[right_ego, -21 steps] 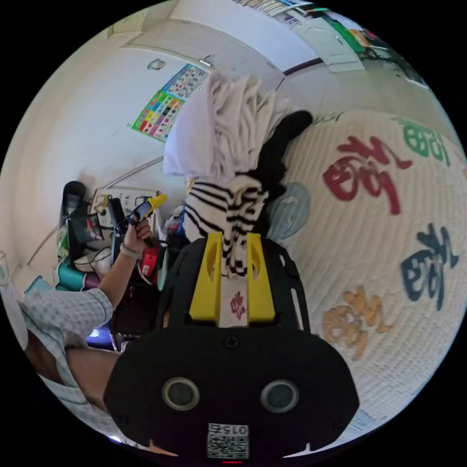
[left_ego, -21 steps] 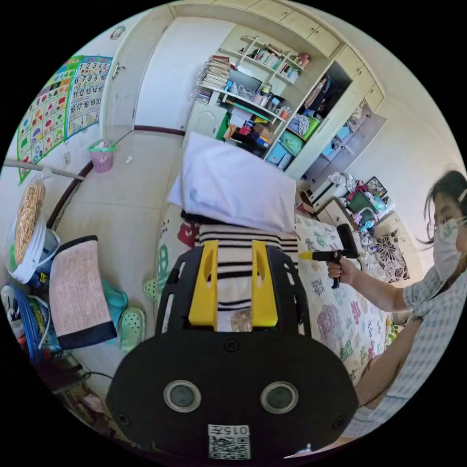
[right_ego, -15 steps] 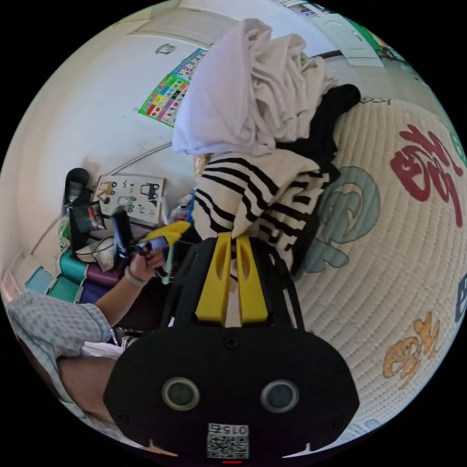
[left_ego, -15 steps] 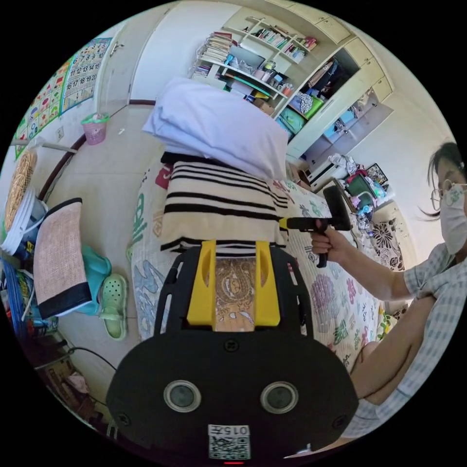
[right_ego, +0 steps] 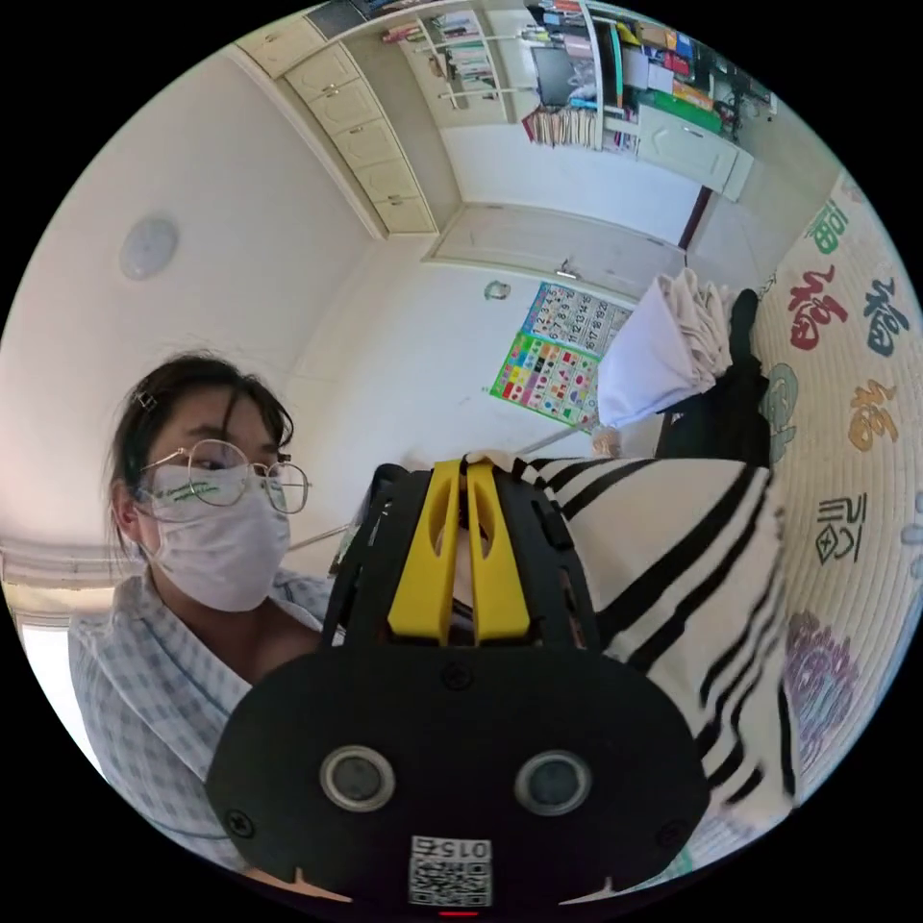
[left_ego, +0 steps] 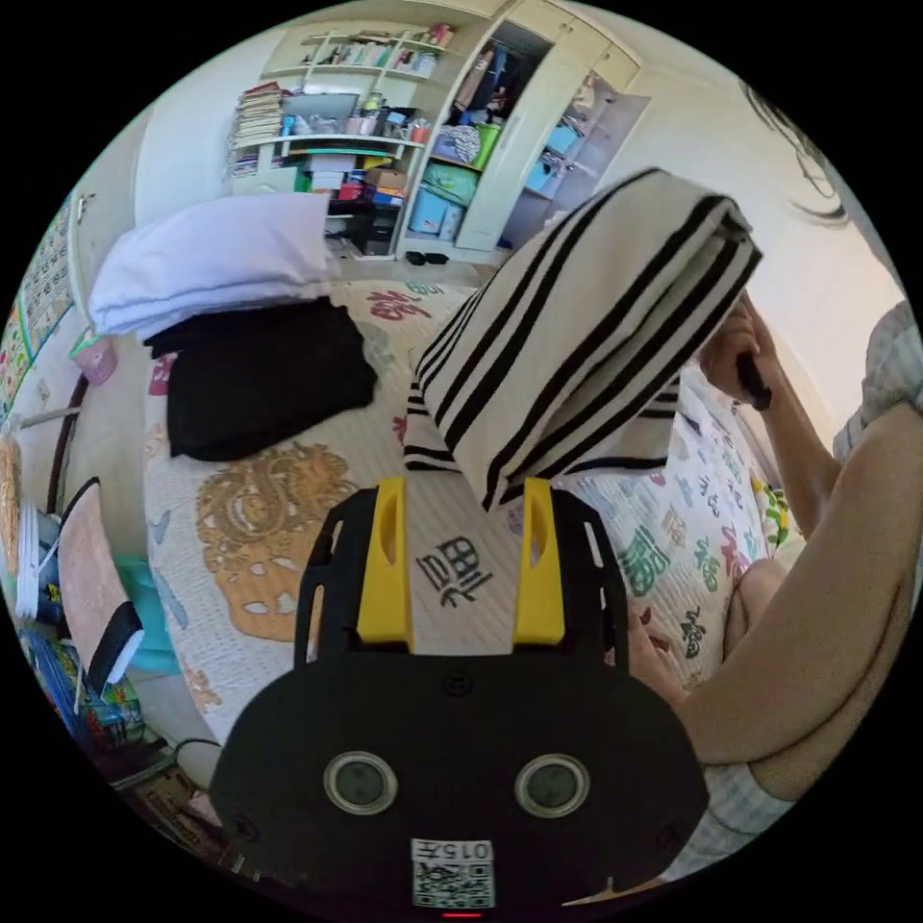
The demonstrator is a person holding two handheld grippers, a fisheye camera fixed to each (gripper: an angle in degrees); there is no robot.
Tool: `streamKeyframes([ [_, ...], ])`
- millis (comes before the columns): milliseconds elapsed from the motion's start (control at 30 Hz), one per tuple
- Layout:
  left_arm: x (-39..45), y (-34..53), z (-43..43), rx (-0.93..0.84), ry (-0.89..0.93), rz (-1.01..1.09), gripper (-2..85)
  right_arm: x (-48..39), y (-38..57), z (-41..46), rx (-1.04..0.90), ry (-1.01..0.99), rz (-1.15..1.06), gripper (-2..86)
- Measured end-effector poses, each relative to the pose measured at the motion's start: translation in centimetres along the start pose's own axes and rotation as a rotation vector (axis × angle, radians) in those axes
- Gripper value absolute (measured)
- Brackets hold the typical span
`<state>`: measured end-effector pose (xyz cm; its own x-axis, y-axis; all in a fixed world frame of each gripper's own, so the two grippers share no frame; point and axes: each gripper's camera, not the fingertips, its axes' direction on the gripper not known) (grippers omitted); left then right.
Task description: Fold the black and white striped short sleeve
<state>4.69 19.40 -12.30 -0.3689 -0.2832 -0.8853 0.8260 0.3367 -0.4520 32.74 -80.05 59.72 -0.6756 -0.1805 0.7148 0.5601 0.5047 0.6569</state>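
Note:
The black and white striped short sleeve (left_ego: 586, 327) hangs folded in the air over the bed, its lower corner just above my left gripper (left_ego: 461, 490). That gripper is open, and only the quilt shows between its yellow jaws. A hand (left_ego: 735, 351) grips a black handle behind the shirt's far edge. In the right gripper view my right gripper (right_ego: 466, 468) is shut on the top edge of the striped shirt (right_ego: 673, 577), which drapes down to the right of the jaws.
A folded black garment (left_ego: 260, 385) and a folded white one (left_ego: 212, 260) lie on the quilted bed (left_ego: 260, 538) with printed characters. The person (right_ego: 183, 615) sits close behind the right gripper. Shelves and wardrobes (left_ego: 385, 144) line the far wall.
The right gripper has pulled the striped shirt out from the stack and lifted it into the air. The left gripper has drawn back from the stack, jaws still open.

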Motion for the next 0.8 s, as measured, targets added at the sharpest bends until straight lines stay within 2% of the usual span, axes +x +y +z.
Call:
streamKeyframes([
  [100, 3.2, 0.2, 2.5, 0.065, 0.181, -0.008, 13.4, -4.0, 2.7, -2.4, 0.069, -0.009, -0.045, -0.3],
  [233, 6.1, -0.9, 3.7, 0.283, 0.411, -0.039, 2.3, -10.7, 6.3, -6.7, 0.176, 0.124, -0.151, -0.2],
  [433, 8.9, -4.2, 2.2, 0.366, 0.488, 0.06, -0.3, -20.8, 13.0, -12.1, 0.271, 0.417, -0.225, -0.1],
  [533, 10.7, -5.9, 0.1, 0.401, 0.562, 0.158, -0.4, -25.4, 16.0, -12.6, 0.231, 0.55, -0.251, 0.2],
  [667, 12.4, -9.1, 0.7, 0.315, 0.637, 0.244, -0.4, -28.1, 17.2, -13.6, 0.256, 0.825, -0.308, 0.9],
  [733, 13.0, -11.2, 4.8, 0.203, 0.591, 0.239, -0.3, -25.2, 16.4, -16.1, 0.298, 0.971, -0.15, 1.6],
  [800, 12.5, -12.2, 9.9, 0.045, 0.483, 0.151, 0.0, -21.5, 16.7, -18.3, 0.355, 0.971, 0.048, 1.9],
])
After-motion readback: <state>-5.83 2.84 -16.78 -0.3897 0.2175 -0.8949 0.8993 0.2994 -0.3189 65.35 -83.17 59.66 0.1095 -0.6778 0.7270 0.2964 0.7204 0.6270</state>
